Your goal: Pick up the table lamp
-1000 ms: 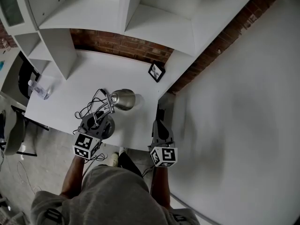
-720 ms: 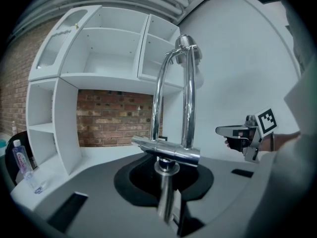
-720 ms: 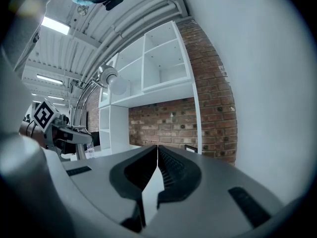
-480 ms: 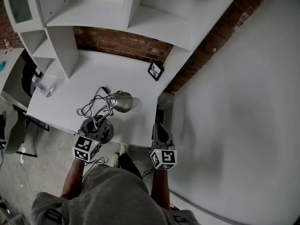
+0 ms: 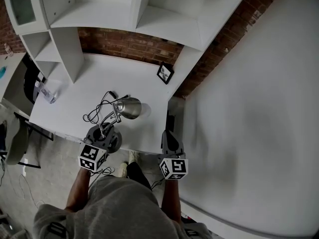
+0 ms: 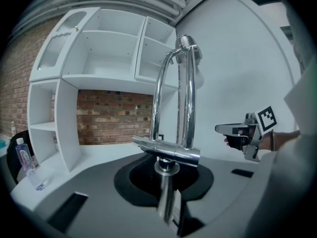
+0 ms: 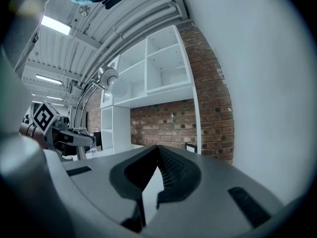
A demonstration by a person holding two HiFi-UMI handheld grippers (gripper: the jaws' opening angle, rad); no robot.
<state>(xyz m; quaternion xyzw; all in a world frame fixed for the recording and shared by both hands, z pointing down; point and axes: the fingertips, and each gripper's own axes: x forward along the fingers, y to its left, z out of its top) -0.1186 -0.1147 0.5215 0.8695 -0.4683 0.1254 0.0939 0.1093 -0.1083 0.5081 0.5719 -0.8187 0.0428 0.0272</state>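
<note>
The table lamp (image 5: 128,107) has a chrome shade, twin chrome arms and a dark round base, and stands at the white table's (image 5: 129,78) front edge. My left gripper (image 5: 102,136) is shut on the lamp's short chrome stem (image 6: 167,182) just above the base. The arms (image 6: 185,83) rise straight ahead in the left gripper view. My right gripper (image 5: 168,133) hangs off the table's right front corner, shut with nothing between its jaws (image 7: 157,152). The right gripper view shows the lamp's shade (image 7: 110,78) up at the left. I cannot tell whether the base touches the table.
The lamp's black cable (image 5: 97,111) loops on the table behind the base. A small picture frame (image 5: 166,74) leans at the back right, a water bottle (image 5: 45,91) lies at the far left. White shelving (image 5: 124,14) stands over the brick wall; a white wall (image 5: 249,108) fills the right.
Both grippers and the lamp have drifted a little towards the table's front edge. The left grip on the stem is unchanged.
</note>
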